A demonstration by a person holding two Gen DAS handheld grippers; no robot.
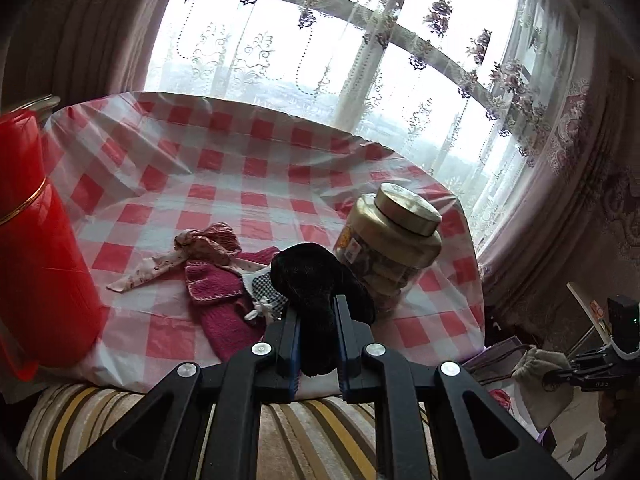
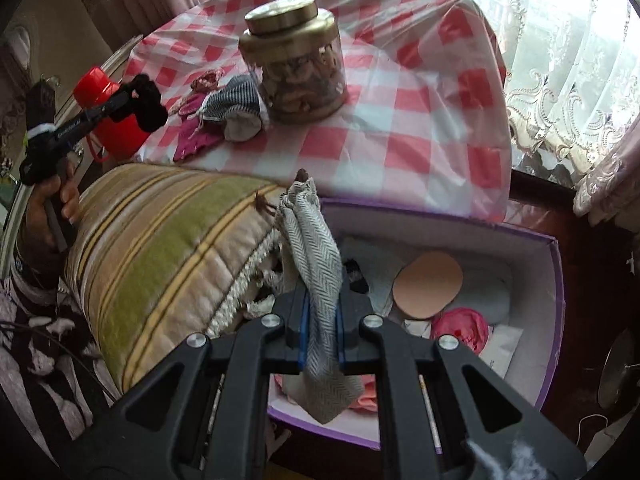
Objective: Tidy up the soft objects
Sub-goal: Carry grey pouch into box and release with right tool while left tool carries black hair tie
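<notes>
1. My left gripper (image 1: 316, 320) is clamped on a black plush (image 1: 316, 280), held above the checked table (image 1: 240, 184).
2. My right gripper (image 2: 322, 320) pinches a grey herringbone pouch (image 2: 316, 256) over the purple box (image 2: 556, 280).
3. More soft pieces lie beside the jar (image 2: 296, 52).

Checked table (image 1: 248, 168), jar (image 1: 394, 248), flask (image 1: 36, 248), knitwear (image 1: 224, 292)

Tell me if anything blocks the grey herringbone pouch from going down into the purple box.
Nothing visible does. The right gripper holds the grey herringbone pouch above the open purple box; only soft items already lie inside, and the striped cushion sits beside the box.
</notes>
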